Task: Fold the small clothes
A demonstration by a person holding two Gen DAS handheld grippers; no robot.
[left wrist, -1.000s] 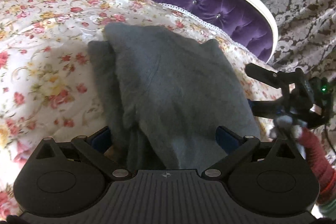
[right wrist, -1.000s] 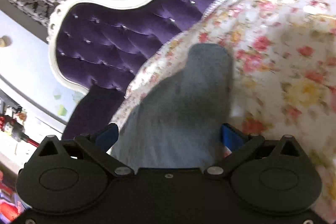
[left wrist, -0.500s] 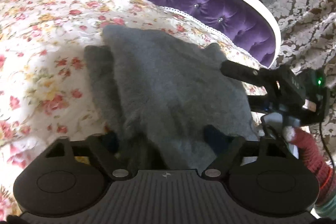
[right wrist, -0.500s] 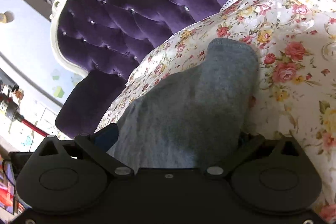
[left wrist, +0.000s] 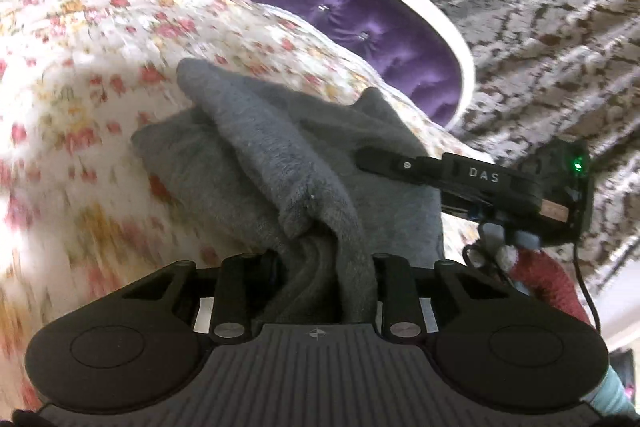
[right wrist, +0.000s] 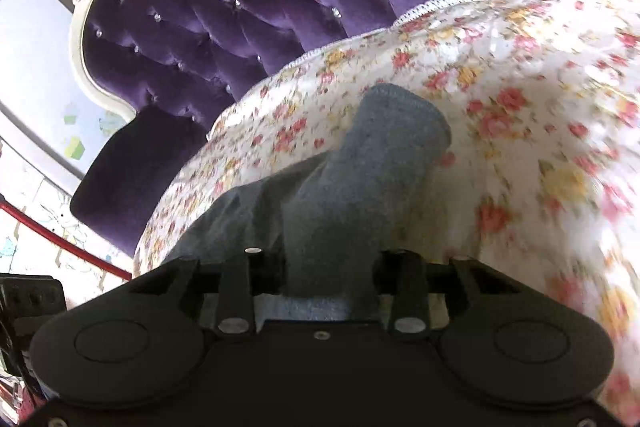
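A small grey fleece garment (left wrist: 280,163) lies folded on a floral bed cover (left wrist: 80,87). My left gripper (left wrist: 320,267) is shut on the garment's near edge, which bunches up between the jaws. My right gripper (right wrist: 328,267) is shut on another part of the same grey garment (right wrist: 368,163), lifting it off the cover. The right gripper also shows from the side in the left wrist view (left wrist: 460,179), at the garment's right edge. The fingertips of both grippers are hidden by the cloth.
A purple tufted headboard (right wrist: 224,19) with a white frame rises behind the bed; it also shows in the left wrist view (left wrist: 340,3). Patterned grey curtains (left wrist: 540,27) hang behind it. The floral cover (right wrist: 540,107) spreads to the right.
Both grippers have closed on the grey garment, which was lying flat between open jaws before. The cloth is now pulled up and bunched, and the right gripper has moved in over the garment's right side.
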